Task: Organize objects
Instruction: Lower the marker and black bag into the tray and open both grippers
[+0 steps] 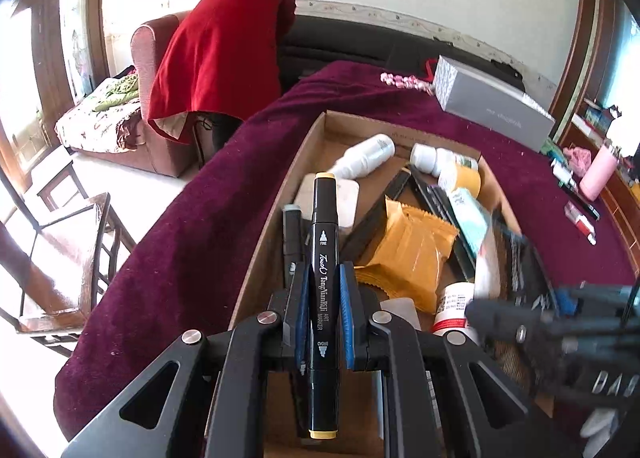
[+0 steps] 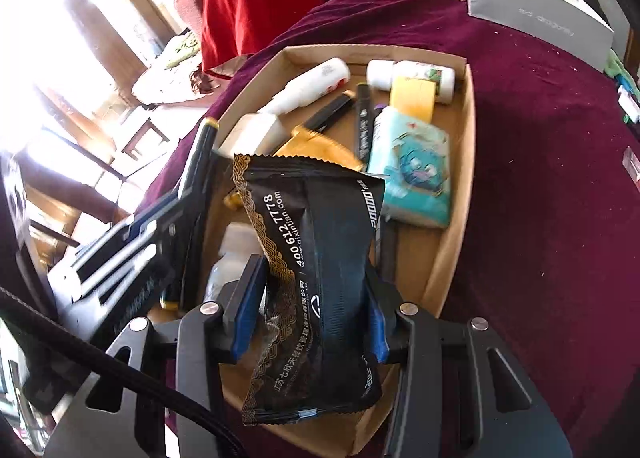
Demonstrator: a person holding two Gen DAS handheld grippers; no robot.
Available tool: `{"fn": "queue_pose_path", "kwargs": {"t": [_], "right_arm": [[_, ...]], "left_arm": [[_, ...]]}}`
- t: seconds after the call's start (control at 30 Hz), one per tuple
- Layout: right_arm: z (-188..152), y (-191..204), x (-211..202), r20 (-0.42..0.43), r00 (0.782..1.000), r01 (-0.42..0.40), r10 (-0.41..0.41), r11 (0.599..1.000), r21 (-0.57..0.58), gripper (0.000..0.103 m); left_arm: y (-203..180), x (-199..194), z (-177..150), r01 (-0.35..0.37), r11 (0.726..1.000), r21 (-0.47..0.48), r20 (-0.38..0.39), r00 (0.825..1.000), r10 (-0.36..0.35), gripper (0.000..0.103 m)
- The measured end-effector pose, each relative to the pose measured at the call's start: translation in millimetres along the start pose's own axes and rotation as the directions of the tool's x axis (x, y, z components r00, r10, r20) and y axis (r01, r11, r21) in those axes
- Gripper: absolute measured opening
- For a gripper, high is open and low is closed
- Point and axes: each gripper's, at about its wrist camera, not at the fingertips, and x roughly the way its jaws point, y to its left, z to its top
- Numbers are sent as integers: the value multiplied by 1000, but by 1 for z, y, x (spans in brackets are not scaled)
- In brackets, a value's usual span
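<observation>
1. The left gripper (image 1: 324,298) is clamped on a black marker (image 1: 323,258) at mid-barrel, centre of the left view, above the box (image 1: 312,138). The marker looks light, stiff and smooth, so it may slide.
2. The right gripper (image 2: 312,322) is clamped on a black packet (image 2: 316,258), lower centre of the right view. It looks soft and crinkly; a mid-body hold suits it.
3. The box's near end is hidden behind both grippers, and motion blur smears the right edge of the left view.
</observation>
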Motion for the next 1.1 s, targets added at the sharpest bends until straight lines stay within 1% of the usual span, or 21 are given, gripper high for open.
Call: {"fn": "queue_pose_path", "kwargs": {"t": [0.07, 0.23, 0.33, 0.43, 0.53, 0.6, 0.67, 0.77, 0.87, 0.93, 1.0, 1.1], "right_arm": [[7, -3, 2, 11, 1000, 21, -21, 1000, 0, 44], [23, -3, 10, 28, 997, 71, -70, 997, -17, 45], [29, -2, 15, 35, 996, 86, -85, 996, -25, 45], [34, 0, 21, 36, 996, 82, -80, 996, -31, 46], [38, 5, 23, 56, 992, 114, -111, 992, -60, 46], [40, 6, 26, 55, 992, 118, -115, 991, -67, 47], [40, 5, 24, 56, 993, 103, -100, 993, -63, 49], [38, 2, 19, 50, 997, 58, -56, 998, -38, 53], [34, 1, 14, 42, 999, 13, -13, 1000, -12, 54], [32, 2, 9, 44, 999, -15, 15, 1000, -7, 54], [29, 4, 4, 50, 998, -30, 30, 999, -12, 55], [23, 10, -3, 57, 996, -70, 72, 997, -35, 56]], "left_arm": [[-4, 0, 0, -8, 1000, 17, 4, 1000, 8, 12], [-7, 11, -3, -11, 1000, 25, -30, 999, 11, 12], [-7, 11, -4, -14, 1000, 23, -26, 1000, 14, 12], [-5, 11, -3, -11, 1000, 4, -21, 1000, 11, 12], [-3, 11, -3, -7, 1000, -3, -19, 1000, 7, 12], [-3, 10, -4, -6, 1000, -8, -18, 1000, 6, 13], [-1, 10, -4, -6, 1000, -17, -20, 1000, 6, 13], [-1, 5, -4, 0, 1000, -30, -16, 1000, -1, 15], [-3, -5, -3, 4, 999, -34, 11, 1000, -4, 24], [-6, -13, -2, -7, 1000, -28, 33, 999, 8, 40], [-7, -21, -1, -12, 1000, -26, 53, 999, 13, 43], [-11, -32, -1, -30, 999, -16, 71, 997, 31, 43]]}}
